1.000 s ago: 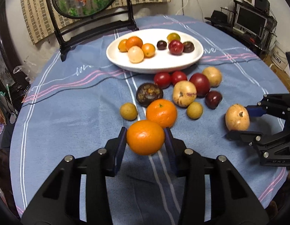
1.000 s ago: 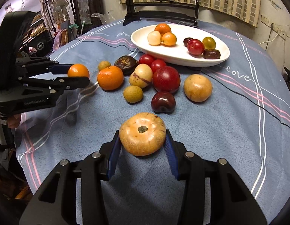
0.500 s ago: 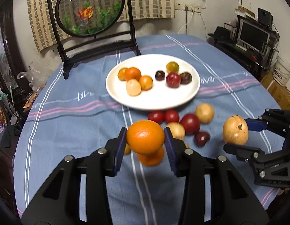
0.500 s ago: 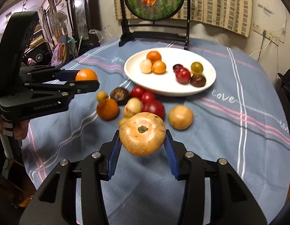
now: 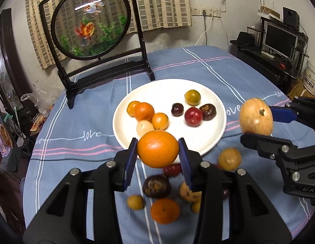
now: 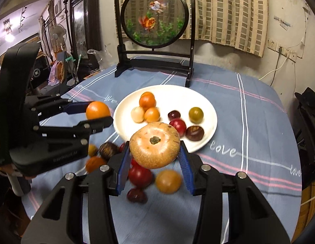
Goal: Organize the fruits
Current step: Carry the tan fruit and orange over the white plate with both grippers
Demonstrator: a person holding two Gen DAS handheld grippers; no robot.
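Left wrist view: the left gripper (image 5: 158, 149) is closed on an orange (image 5: 158, 148), carried in the air at the near rim of the white plate (image 5: 213, 103). The risk, as I judge it, is release: a round fruit let go from any height could roll into the 4 orange-toned fruits (image 5: 146, 114) already grouped on the plate's left half, or off the rim onto the blue tablecloth (image 5: 86, 122). The loose fruits under the gripper are blurred and partly covered by its fingers, so I cannot count them.

Right wrist view: the right gripper (image 6: 154, 151) pinches a tan, speckled round fruit (image 6: 154, 147) by its sides, stem scar facing the camera, above the plate's near edge. Its kind is unclear. The 2 grippers sit near each other, so they might collide over the plate. Fruits beneath are smeared.
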